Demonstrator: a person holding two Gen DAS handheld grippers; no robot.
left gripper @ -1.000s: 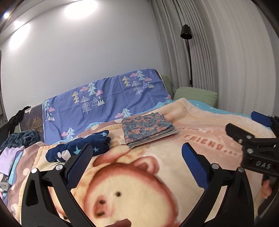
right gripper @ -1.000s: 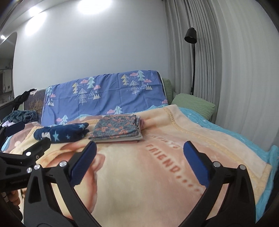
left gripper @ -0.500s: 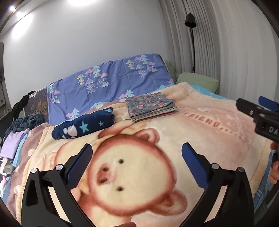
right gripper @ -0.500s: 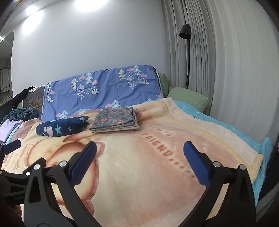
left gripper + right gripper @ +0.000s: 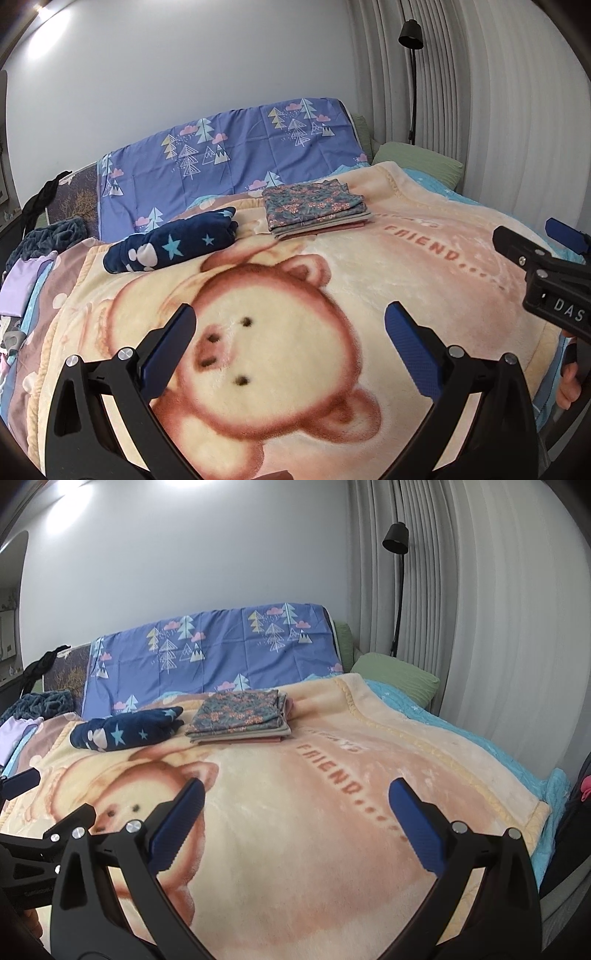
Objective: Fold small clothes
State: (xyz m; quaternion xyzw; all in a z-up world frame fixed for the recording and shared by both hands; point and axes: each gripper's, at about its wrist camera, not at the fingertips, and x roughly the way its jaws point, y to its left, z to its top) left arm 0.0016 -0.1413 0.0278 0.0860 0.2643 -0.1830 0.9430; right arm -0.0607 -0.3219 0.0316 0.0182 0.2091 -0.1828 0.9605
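A folded stack of small clothes with a floral top piece [image 5: 316,206] [image 5: 240,716] lies at the far side of the bed on the bear blanket [image 5: 280,332] [image 5: 295,830]. A rolled navy star-print garment [image 5: 170,245] [image 5: 127,729] lies left of the stack. My left gripper [image 5: 290,332] is open and empty, above the bear's face near the front. My right gripper [image 5: 295,810] is open and empty, above the "FRIEND" lettering. The right gripper also shows at the right edge of the left wrist view [image 5: 546,262].
A blue tree-print sheet [image 5: 229,162] covers the headboard. A green pillow [image 5: 395,674] and a black floor lamp [image 5: 397,590] stand at the back right by the curtains. A lilac garment [image 5: 20,284] and dark clothes [image 5: 51,236] lie at the bed's left edge.
Both grippers have pulled back from the folded stack toward the bed's front, so more of the blanket shows. Both stay open and empty.
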